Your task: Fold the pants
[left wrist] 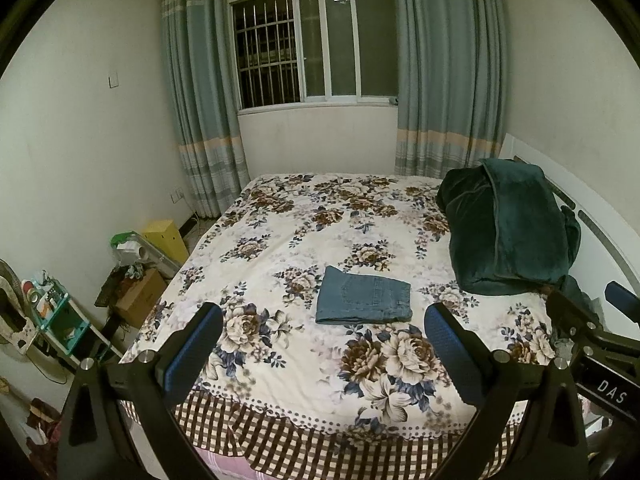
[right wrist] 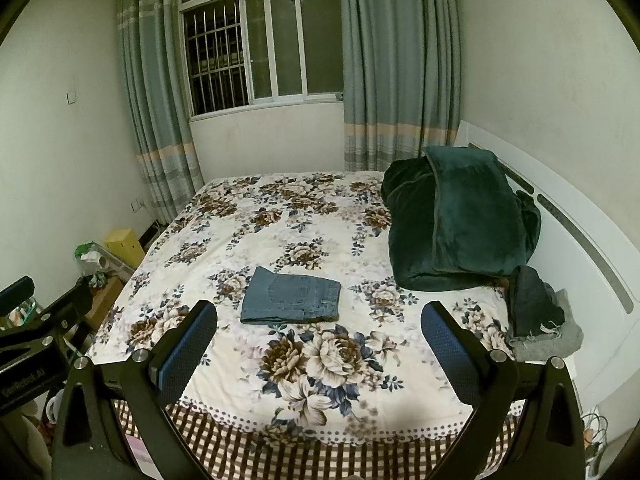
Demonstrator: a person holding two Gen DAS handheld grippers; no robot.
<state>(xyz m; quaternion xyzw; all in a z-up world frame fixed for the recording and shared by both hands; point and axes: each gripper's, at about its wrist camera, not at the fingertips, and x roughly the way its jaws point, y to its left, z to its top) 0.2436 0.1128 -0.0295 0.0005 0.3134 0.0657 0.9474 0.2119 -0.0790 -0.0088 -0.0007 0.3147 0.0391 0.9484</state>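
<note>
A pair of blue denim pants lies folded into a compact rectangle on the floral bedspread, back pocket up. It also shows in the right wrist view. My left gripper is open and empty, held back above the bed's near edge, short of the pants. My right gripper is open and empty too, at about the same distance from the pants. The right gripper shows at the right edge of the left wrist view.
A dark green blanket is heaped at the bed's right by the white headboard. Dark and grey clothes lie beside it. Boxes and clutter stand on the floor left of the bed. A curtained window is behind.
</note>
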